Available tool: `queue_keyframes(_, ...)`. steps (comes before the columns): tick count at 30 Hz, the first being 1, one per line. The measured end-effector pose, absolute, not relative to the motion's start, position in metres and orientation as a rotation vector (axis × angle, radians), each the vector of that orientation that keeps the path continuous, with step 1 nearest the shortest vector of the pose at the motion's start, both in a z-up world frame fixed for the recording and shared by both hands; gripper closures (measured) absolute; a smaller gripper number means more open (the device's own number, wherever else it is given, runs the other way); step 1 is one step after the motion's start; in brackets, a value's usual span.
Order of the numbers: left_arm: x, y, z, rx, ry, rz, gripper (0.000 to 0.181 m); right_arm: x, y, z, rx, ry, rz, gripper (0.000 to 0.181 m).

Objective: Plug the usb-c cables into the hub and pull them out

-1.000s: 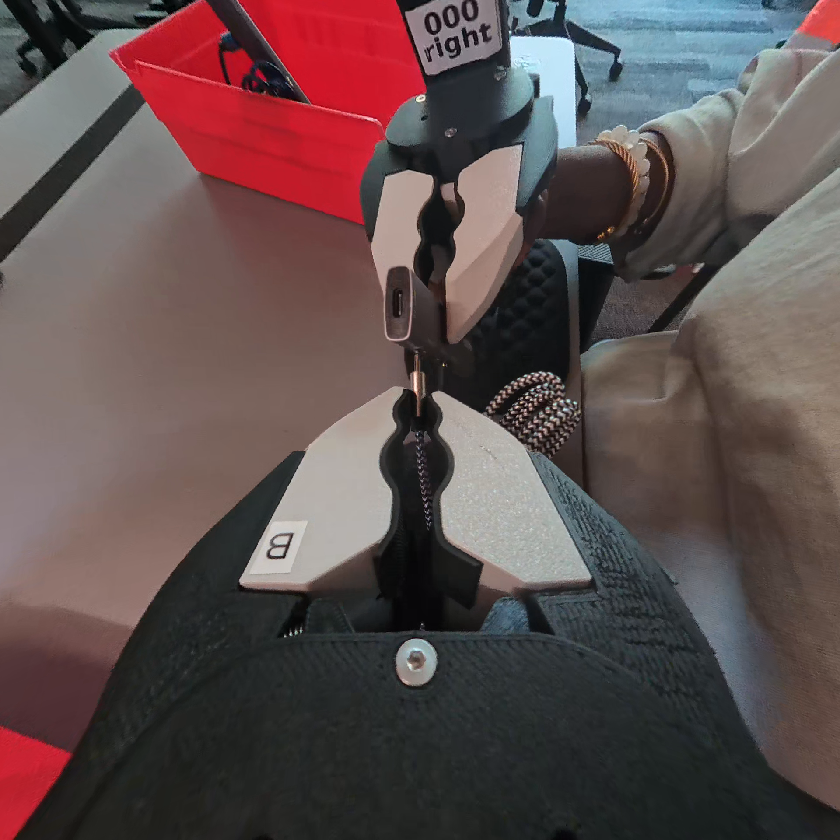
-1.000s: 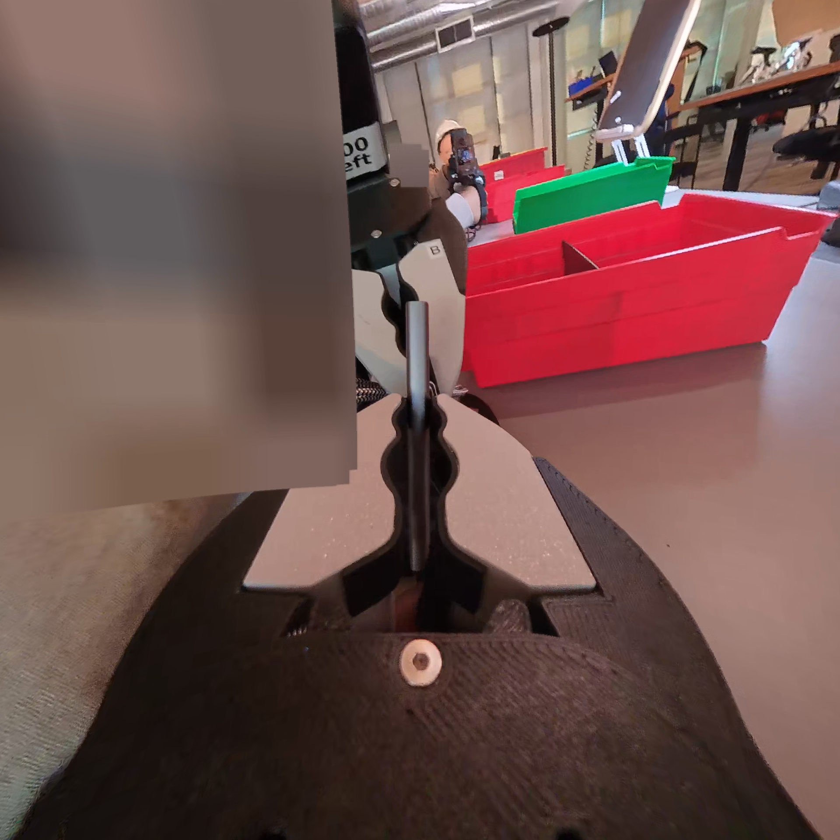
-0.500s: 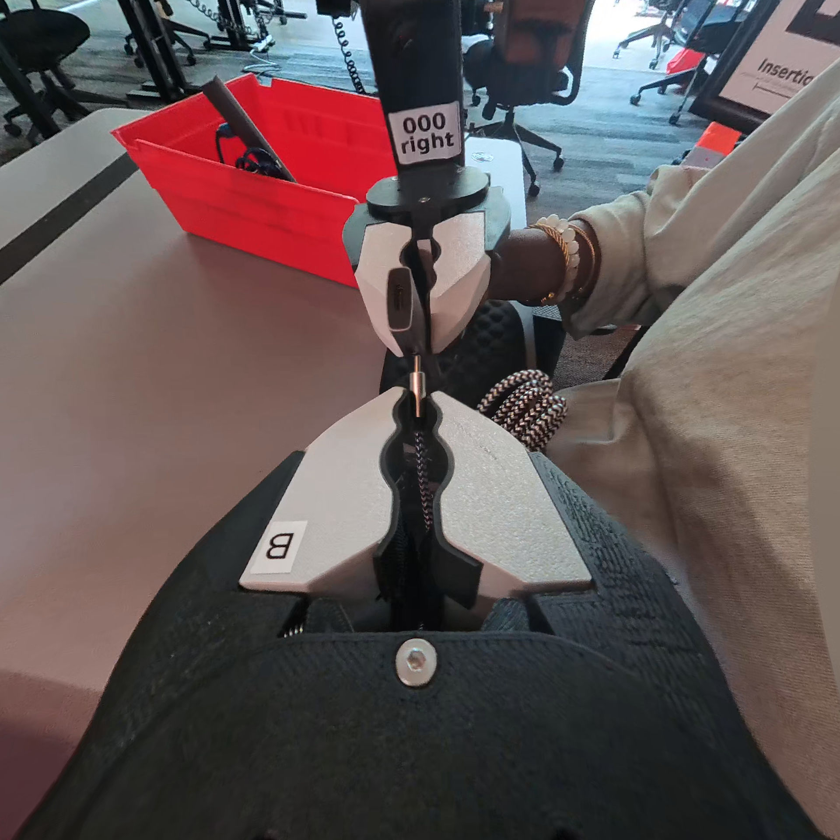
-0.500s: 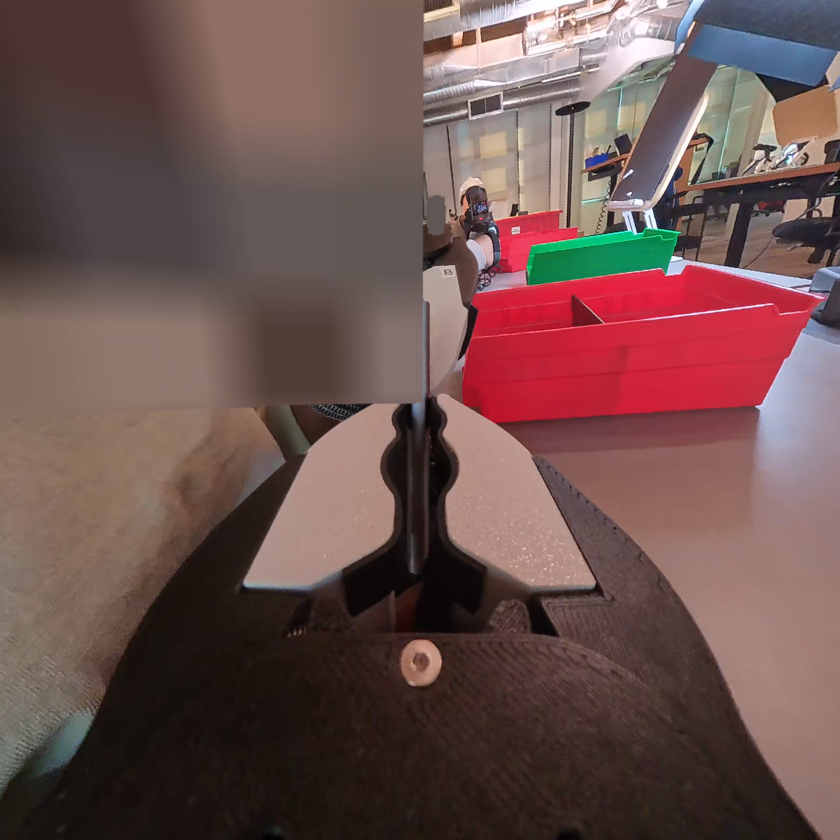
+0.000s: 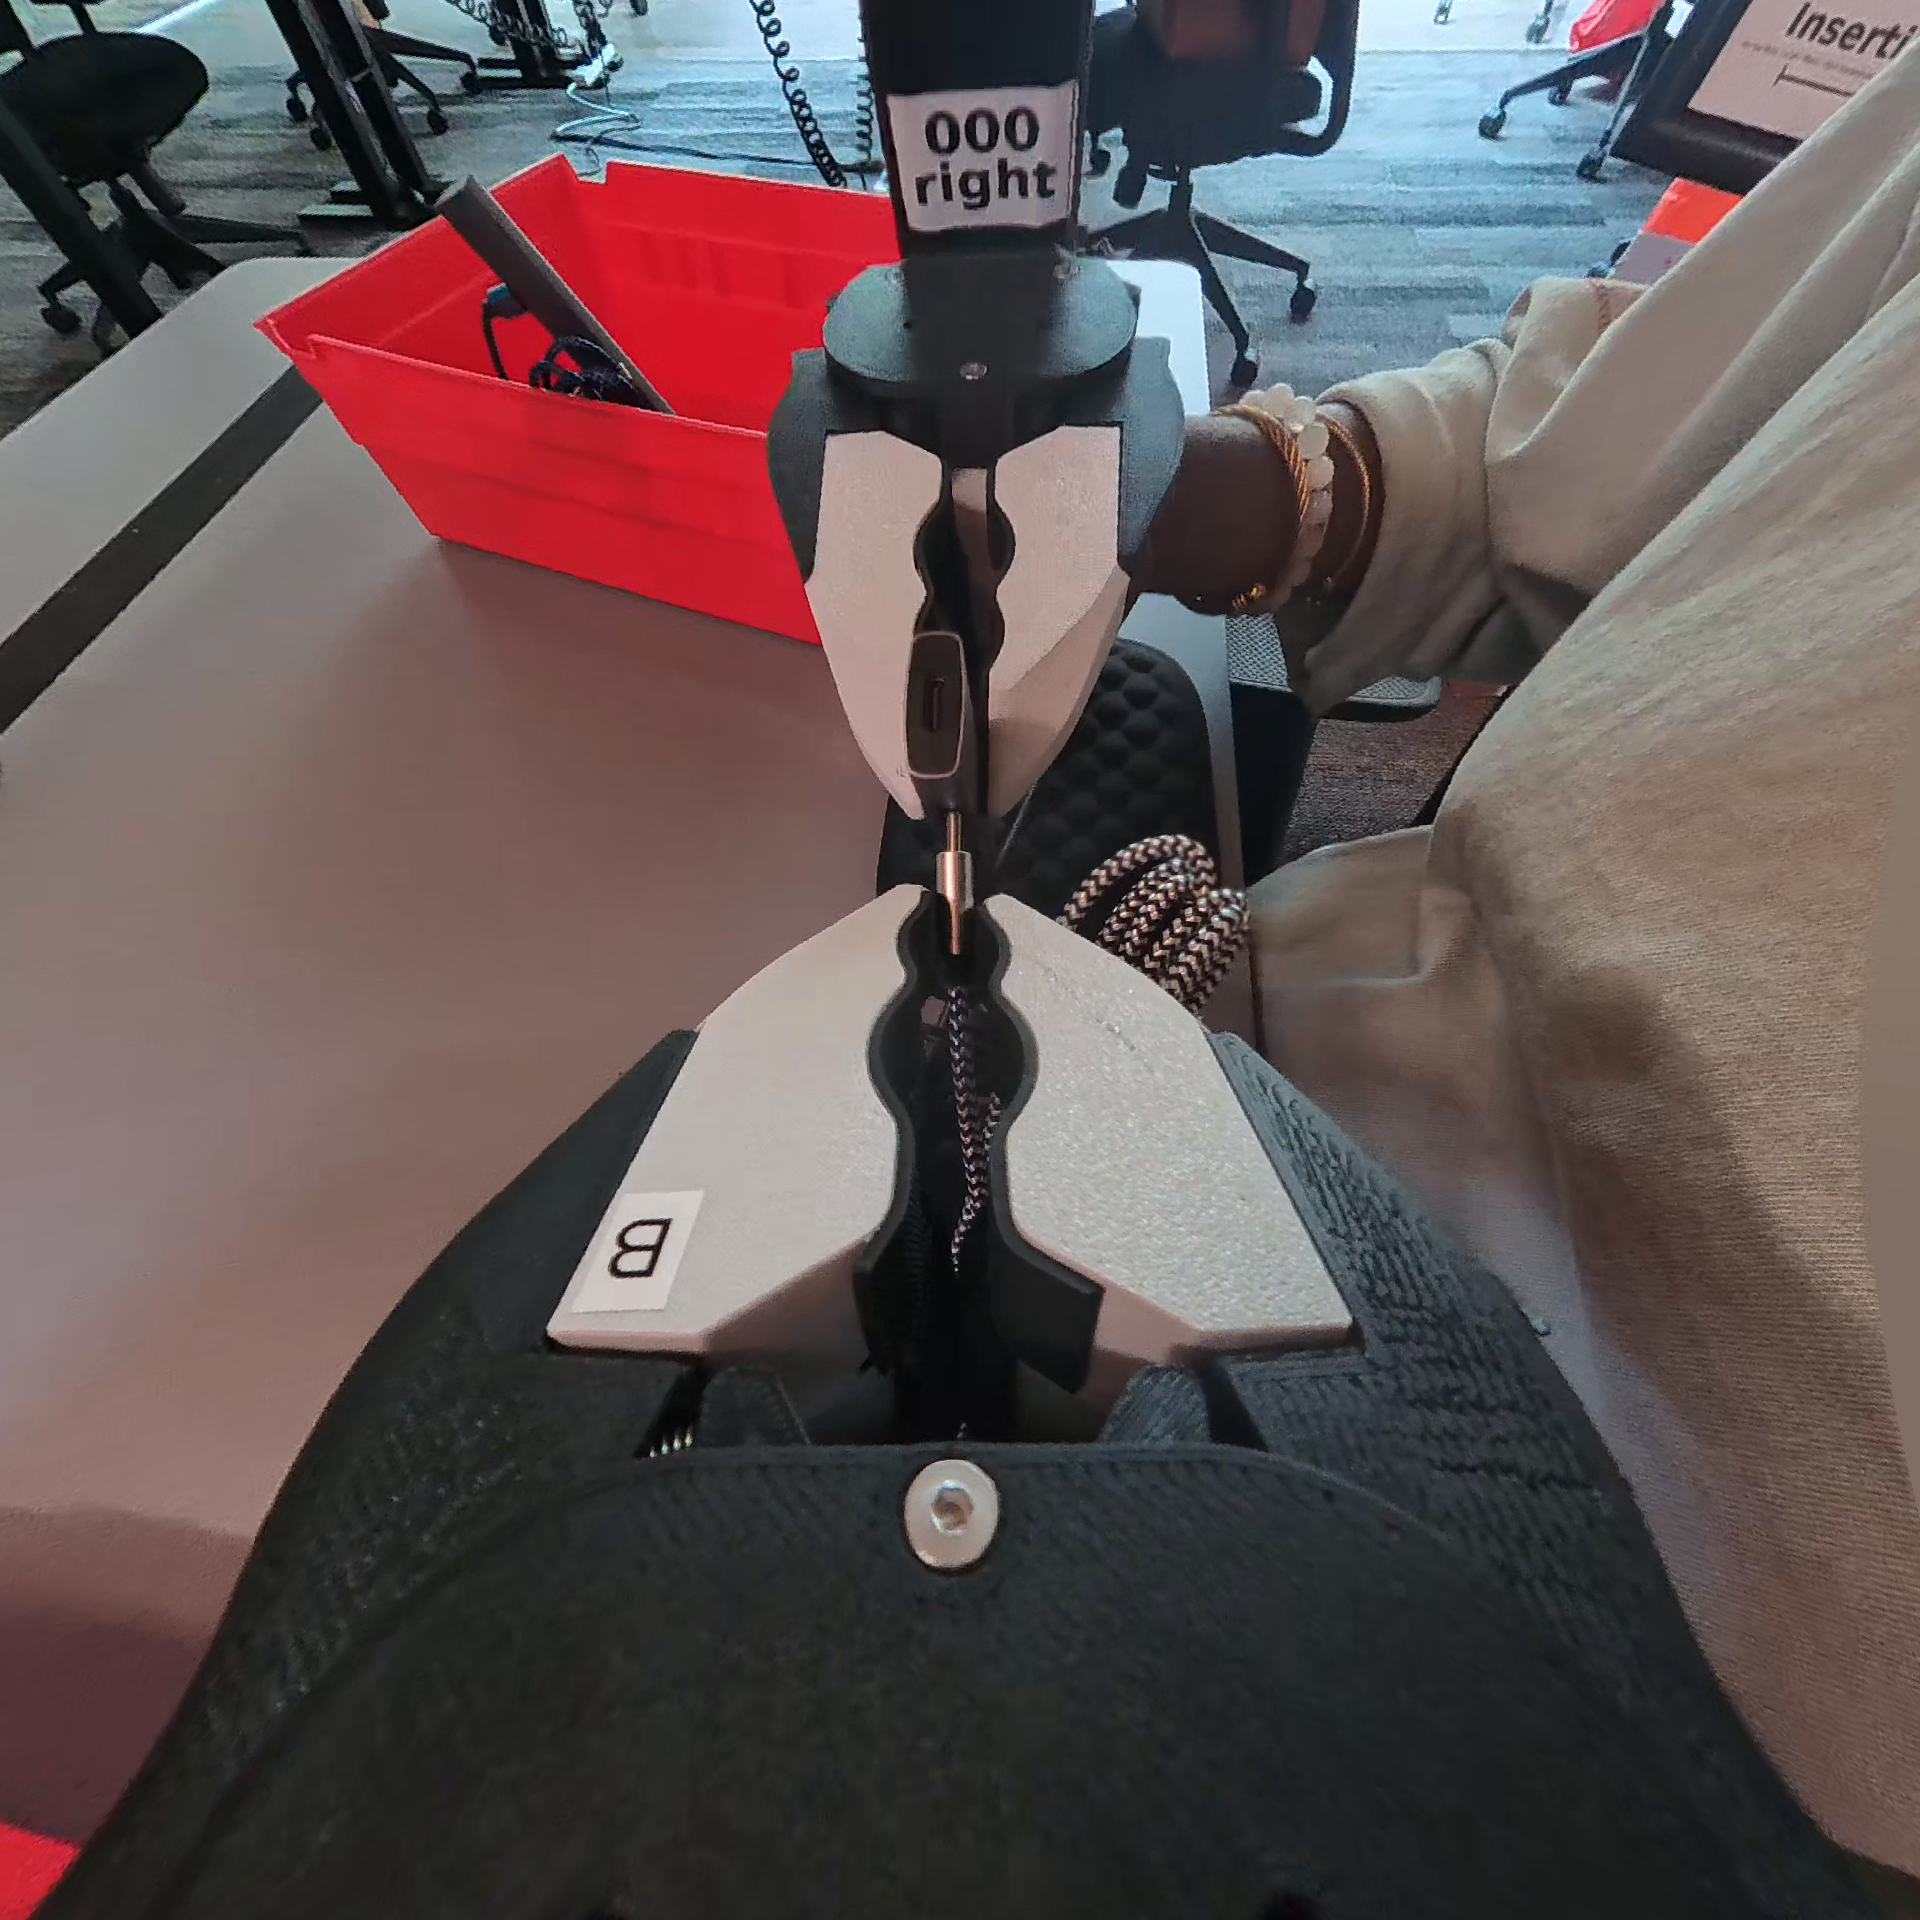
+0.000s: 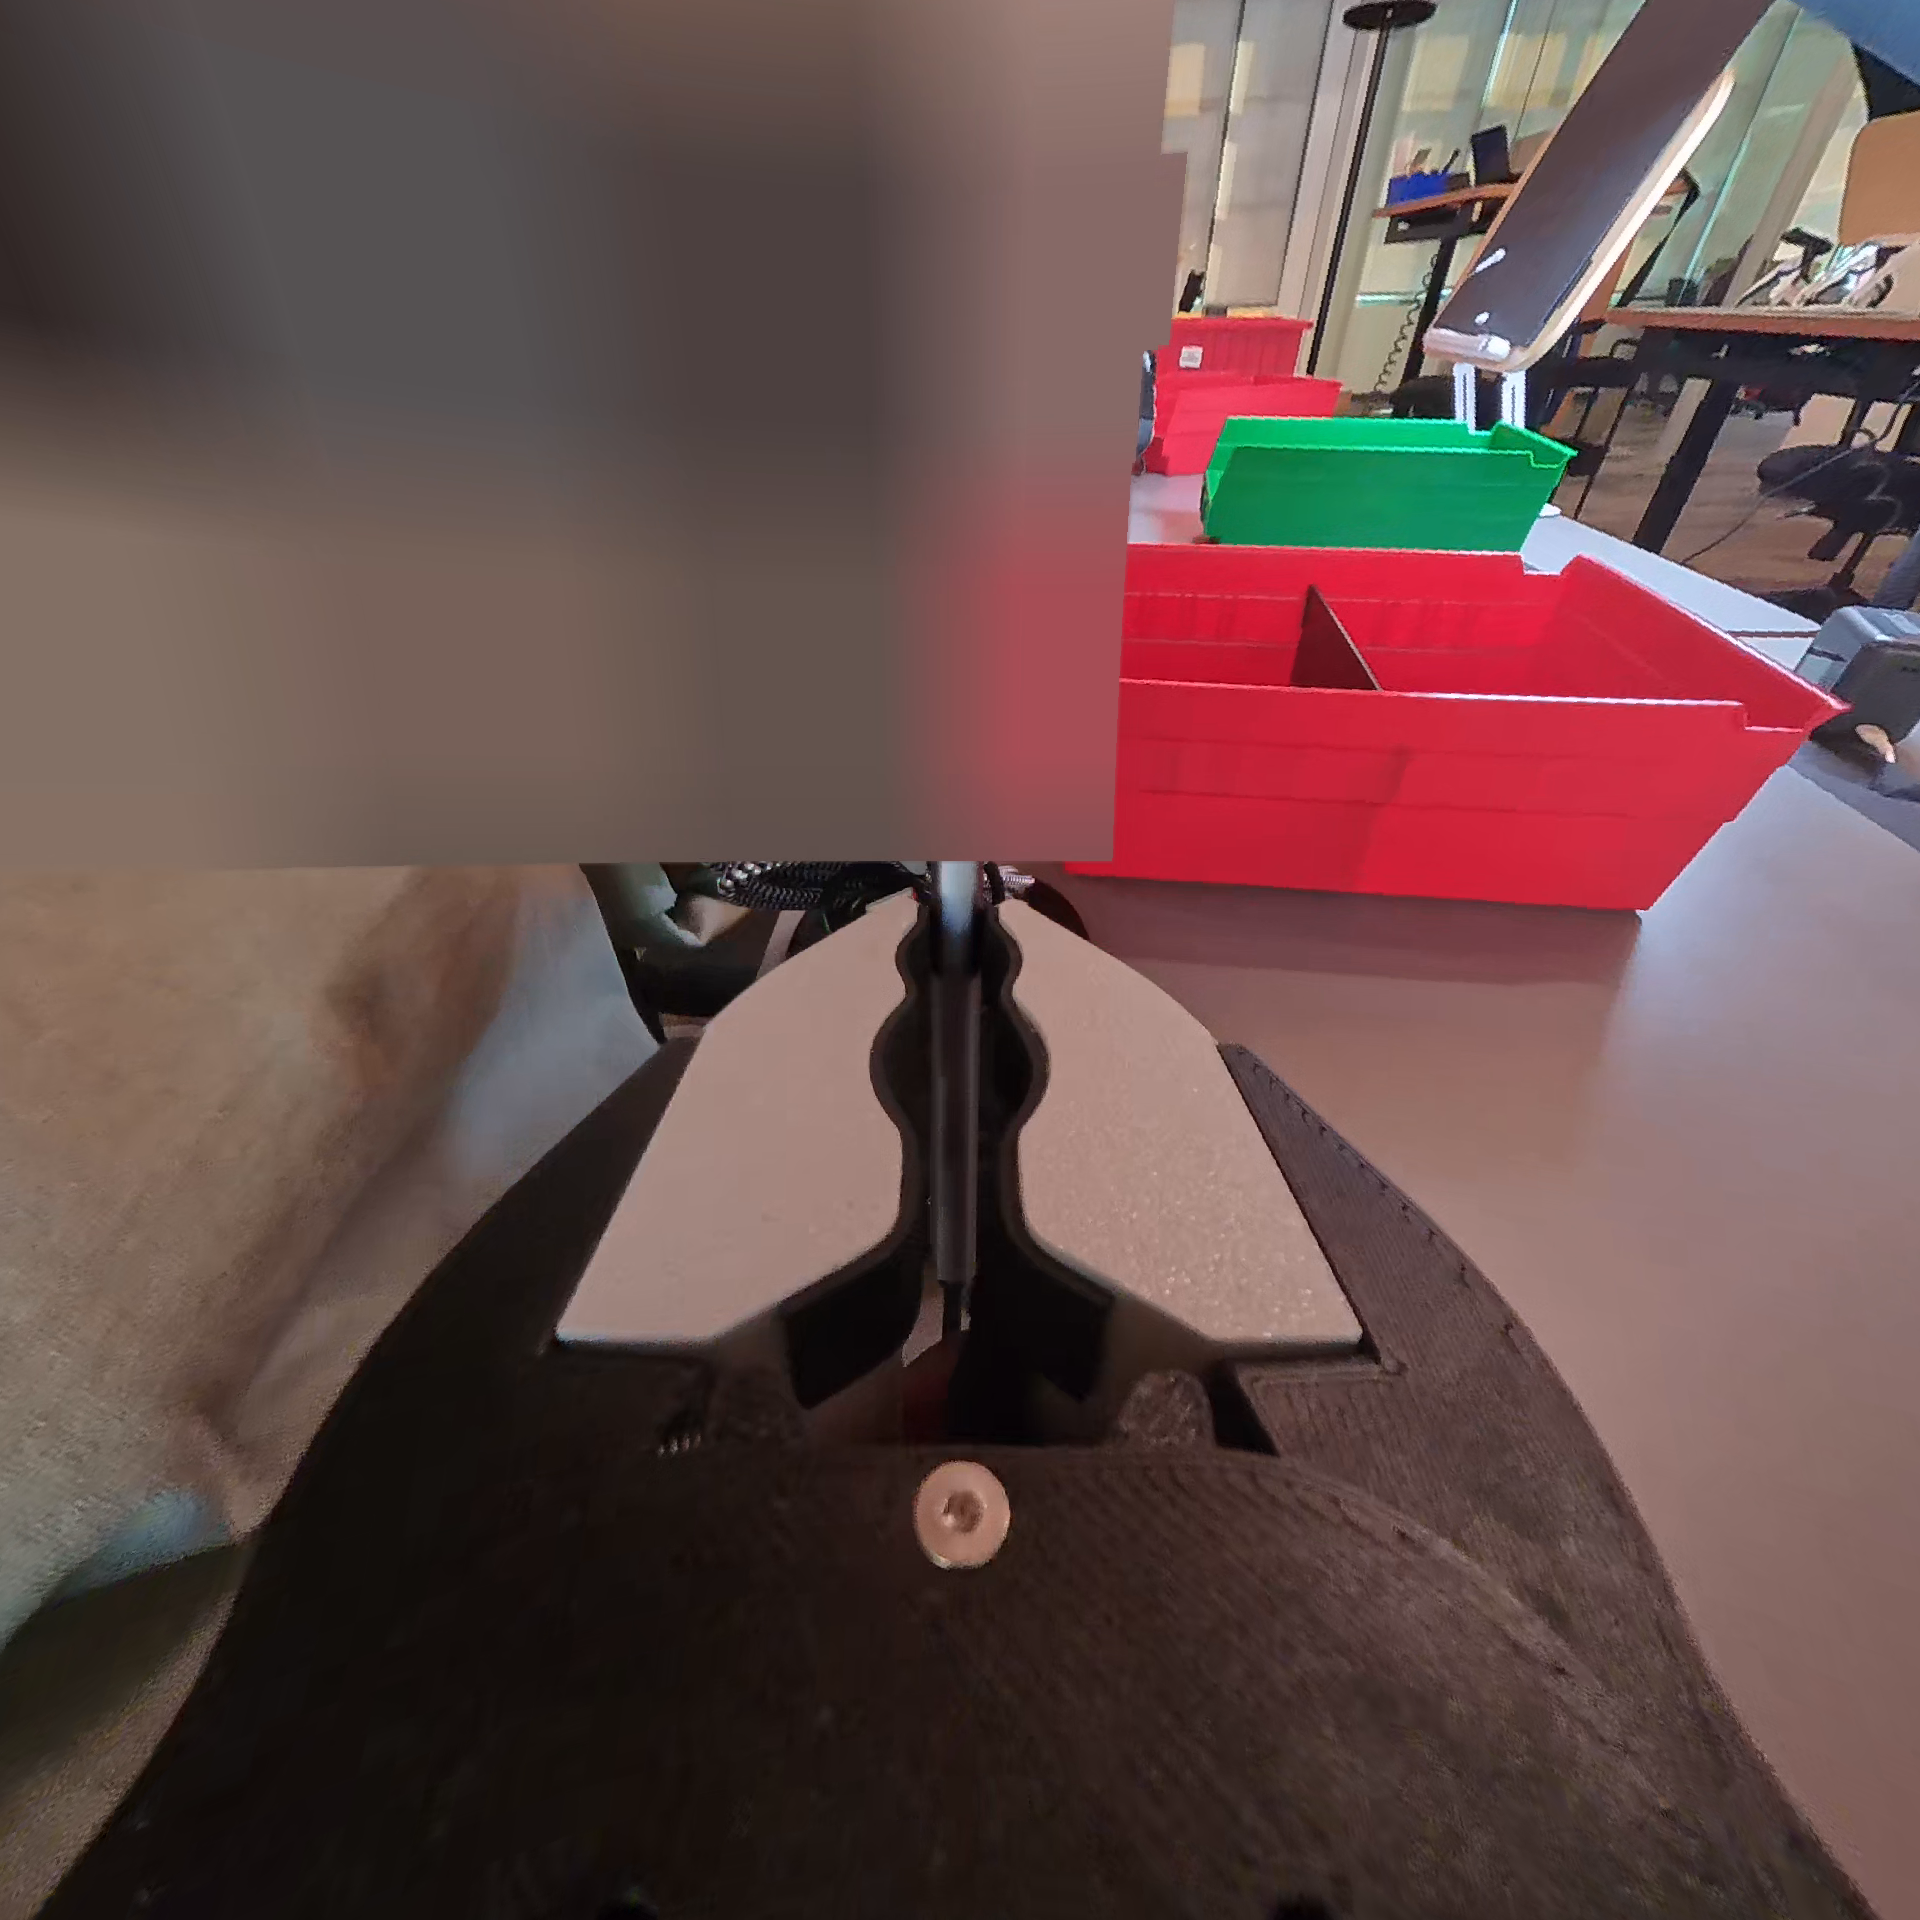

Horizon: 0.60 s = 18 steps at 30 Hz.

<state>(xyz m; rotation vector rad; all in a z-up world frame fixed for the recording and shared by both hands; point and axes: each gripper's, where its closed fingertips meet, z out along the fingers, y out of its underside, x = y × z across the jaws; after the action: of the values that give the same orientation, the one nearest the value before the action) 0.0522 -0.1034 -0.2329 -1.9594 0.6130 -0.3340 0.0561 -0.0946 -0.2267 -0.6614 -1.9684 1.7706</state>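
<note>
Left wrist view: left gripper is clamped tight on the silver metal usb-c plug of a black-and-white braided cable, whose cord runs back between the fingers. Plug tip pokes out past the fingertips, likely so it can reach a port. Facing it, right gripper pinches the slim dark grey usb-c hub edge-on, one oval port showing on its near face. Plug tip meets the hub's bottom edge; whether it is seated or just touching cannot be told. The two are held nose to nose in the air, probably to keep plug and port on one line. Spare loops of the braided cable lie right of the plug, near the person's beige sleeve. A red plastic bin holding a dark rod and cords sits far left on the grey-brown table, well apart from the work. Nothing blocks the plug's path.

Right wrist view: right gripper is closed on the hub, seen as a thin dark strip between the fingers. A large blur covers the upper left, so the plug is hidden here. A divided red bin stands far right, with a green plastic bin behind it.
</note>
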Motion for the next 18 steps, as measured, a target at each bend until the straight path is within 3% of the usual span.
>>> queue_keyframes(18,0.055,-0.098,-0.249,-2.064,0.734,-0.213,0.178,0.055,-0.097,-0.253,-0.633,-2.336,1.294,0.174)
